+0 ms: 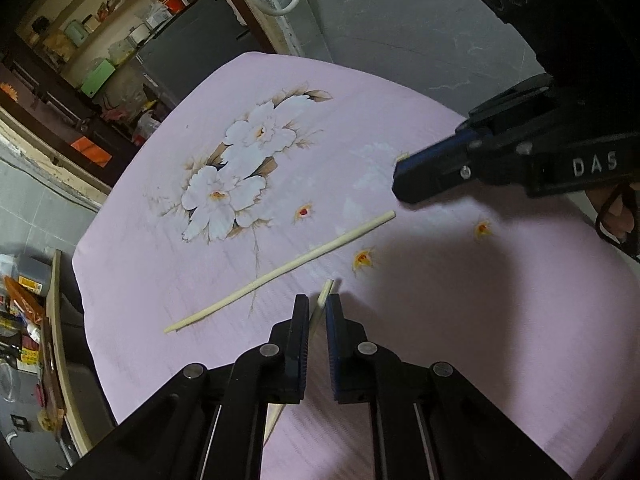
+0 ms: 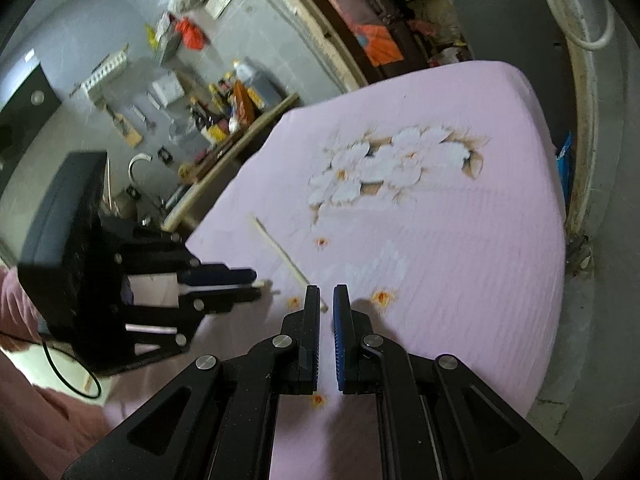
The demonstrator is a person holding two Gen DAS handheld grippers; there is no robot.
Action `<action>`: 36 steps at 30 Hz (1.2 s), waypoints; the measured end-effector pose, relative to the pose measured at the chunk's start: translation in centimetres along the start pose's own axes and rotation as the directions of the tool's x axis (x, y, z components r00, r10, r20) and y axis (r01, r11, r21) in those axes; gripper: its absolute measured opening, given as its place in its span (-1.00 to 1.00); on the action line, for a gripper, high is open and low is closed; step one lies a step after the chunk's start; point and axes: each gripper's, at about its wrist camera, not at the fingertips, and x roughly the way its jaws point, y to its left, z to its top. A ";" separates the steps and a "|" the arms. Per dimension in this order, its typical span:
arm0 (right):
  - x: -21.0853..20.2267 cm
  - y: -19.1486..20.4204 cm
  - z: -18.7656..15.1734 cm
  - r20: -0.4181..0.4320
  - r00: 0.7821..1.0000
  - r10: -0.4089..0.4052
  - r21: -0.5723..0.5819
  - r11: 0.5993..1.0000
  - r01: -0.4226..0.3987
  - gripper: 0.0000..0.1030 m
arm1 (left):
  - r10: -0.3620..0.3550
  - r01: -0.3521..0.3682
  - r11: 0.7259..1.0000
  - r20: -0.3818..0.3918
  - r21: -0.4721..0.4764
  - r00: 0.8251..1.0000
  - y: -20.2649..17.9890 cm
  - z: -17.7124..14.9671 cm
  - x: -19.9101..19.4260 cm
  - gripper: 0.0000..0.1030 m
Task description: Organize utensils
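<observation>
My left gripper (image 1: 318, 306) is shut on a pale wooden chopstick (image 1: 323, 295) whose tip sticks out past the fingertips; its other end shows below the fingers. A second chopstick (image 1: 280, 271) lies loose on the pink flowered cloth (image 1: 400, 120), just ahead and left of the left gripper. In the right wrist view this loose chopstick (image 2: 280, 250) lies ahead and left of my right gripper (image 2: 327, 300), whose jaws stand nearly closed with nothing between them. The left gripper (image 2: 256, 282) shows there with its chopstick tip (image 2: 265, 282). The right gripper (image 1: 404, 180) hovers above the cloth in the left view.
The cloth-covered table (image 2: 500, 240) has edges at left and far side. Shelves with clutter (image 1: 92, 52) stand beyond the far left. A wooden plank and small items (image 2: 232, 120) lie on the floor to the left. A grey floor (image 1: 420, 20) lies beyond.
</observation>
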 end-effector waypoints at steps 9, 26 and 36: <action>1.5 1.3 0.9 -0.068 0.997 -0.024 -0.143 0.990 0.014 -0.65 | 0.017 -0.016 0.999 0.012 -0.040 1.000 0.7 0.2 -0.2 -0.84; -3.6 3.9 1.9 0.022 0.994 -0.105 -0.210 0.972 0.107 -0.92 | 0.064 -0.047 0.992 0.141 -0.121 0.988 2.8 1.7 -4.1 -0.89; -8.1 7.8 4.0 0.120 0.983 -0.136 -0.165 0.974 0.155 -0.92 | 0.023 0.036 0.964 0.220 -0.264 0.975 6.1 1.7 -7.6 -0.90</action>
